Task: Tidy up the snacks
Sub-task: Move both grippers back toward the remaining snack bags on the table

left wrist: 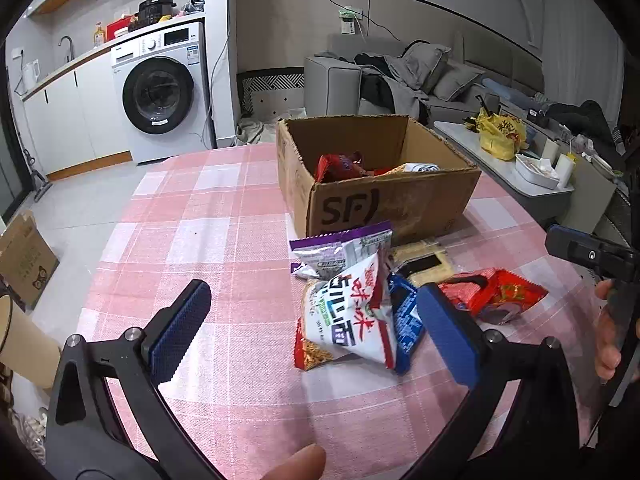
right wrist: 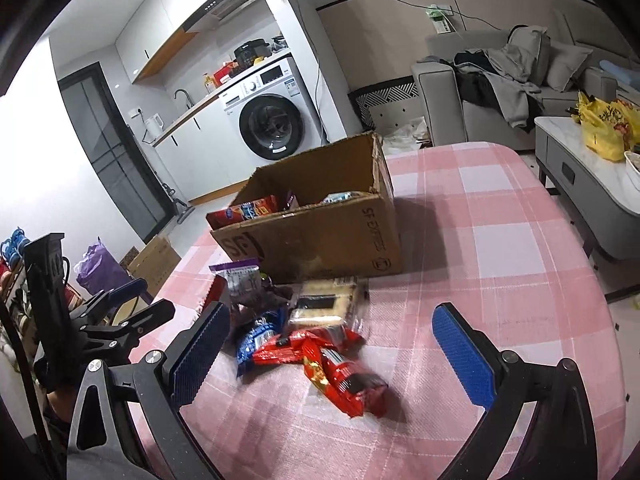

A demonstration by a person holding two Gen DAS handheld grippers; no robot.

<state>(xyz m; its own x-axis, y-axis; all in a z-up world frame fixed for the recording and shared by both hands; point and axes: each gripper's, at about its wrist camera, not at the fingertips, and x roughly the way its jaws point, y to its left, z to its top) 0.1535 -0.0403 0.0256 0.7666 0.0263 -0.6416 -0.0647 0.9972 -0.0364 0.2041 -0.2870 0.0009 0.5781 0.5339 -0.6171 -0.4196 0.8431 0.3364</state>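
Note:
An open cardboard box [left wrist: 396,200] marked SF stands on the pink checked table and holds several snack packs [left wrist: 340,166]; it also shows in the right wrist view [right wrist: 332,236]. In front of it lies a pile of snacks: a white noodle bag [left wrist: 348,320], a purple-topped bag [left wrist: 340,250], a blue pack [right wrist: 258,338], a red pack [right wrist: 340,372] and a pale cracker pack [right wrist: 326,304]. My left gripper [left wrist: 316,328] is open, its jaws either side of the noodle bag, a little short of it. My right gripper [right wrist: 332,352] is open above the red pack.
The tablecloth [left wrist: 224,240] covers a rounded table. Beyond are a washing machine [left wrist: 160,92], a grey sofa [left wrist: 400,76] and a low side table [left wrist: 504,168] with a yellow bag. A cardboard box [left wrist: 24,260] stands on the floor at left.

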